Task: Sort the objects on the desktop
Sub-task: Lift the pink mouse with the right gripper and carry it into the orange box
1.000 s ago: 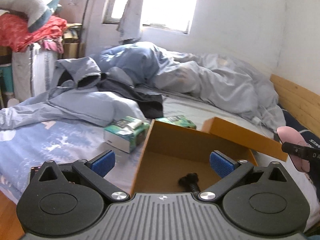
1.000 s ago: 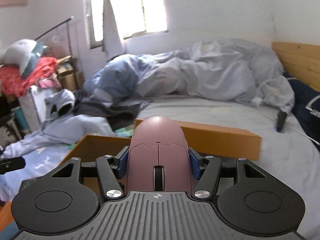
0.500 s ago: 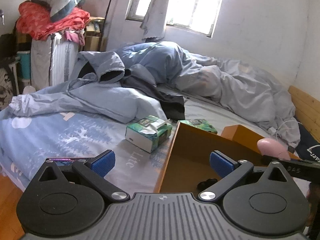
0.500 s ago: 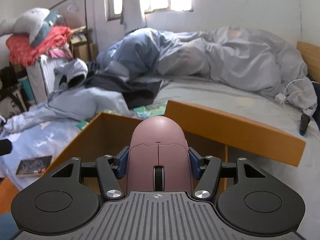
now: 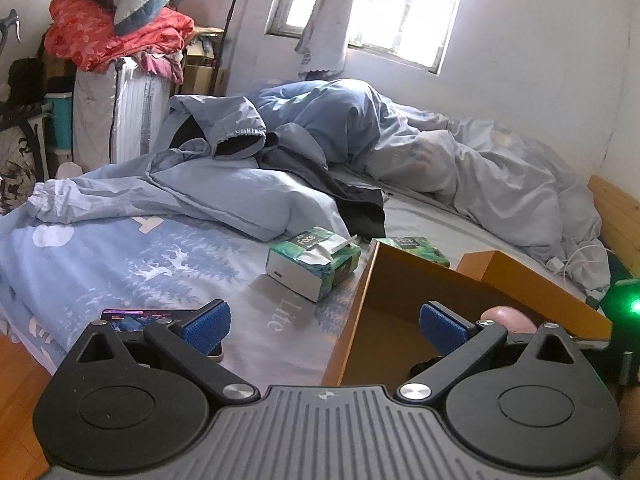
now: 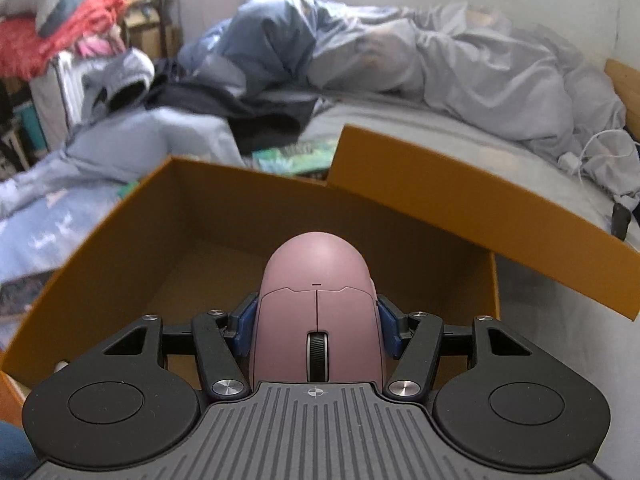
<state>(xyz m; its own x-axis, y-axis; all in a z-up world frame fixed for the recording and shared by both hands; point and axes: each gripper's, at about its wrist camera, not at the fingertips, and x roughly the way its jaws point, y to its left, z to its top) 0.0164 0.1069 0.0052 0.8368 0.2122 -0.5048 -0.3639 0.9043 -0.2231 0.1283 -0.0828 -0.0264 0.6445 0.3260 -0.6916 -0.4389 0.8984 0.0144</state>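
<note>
Two hand-held grippers at work over a bed. Right hand-held gripper point(image 6: 317, 330) pinching a matte pink computer mouse point(image 6: 317, 312) between blue pads point(image 6: 245, 326), scroll wheel toward the camera, nose pointing far. Mouse held over the open orange cardboard box point(image 6: 132, 232), inside its near wall; contact with the box floor impossible to tell. Same mouse peeking out behind the right finger in the left wrist view point(image 5: 507, 317). Left hand-held gripper point(image 5: 324, 322) spread wide, holding nothing, hovering at the near left corner of the box point(image 5: 370, 292). Green-and-white tissue pack point(image 5: 313, 263) lying on the blue patterned bedsheet point(image 5: 120, 256) just left of the box. Flat dark phone-like slab point(image 5: 150, 315) near the left finger, partly hidden. Rumpled grey-blue duvet point(image 5: 480, 176) heaped far right.
</note>
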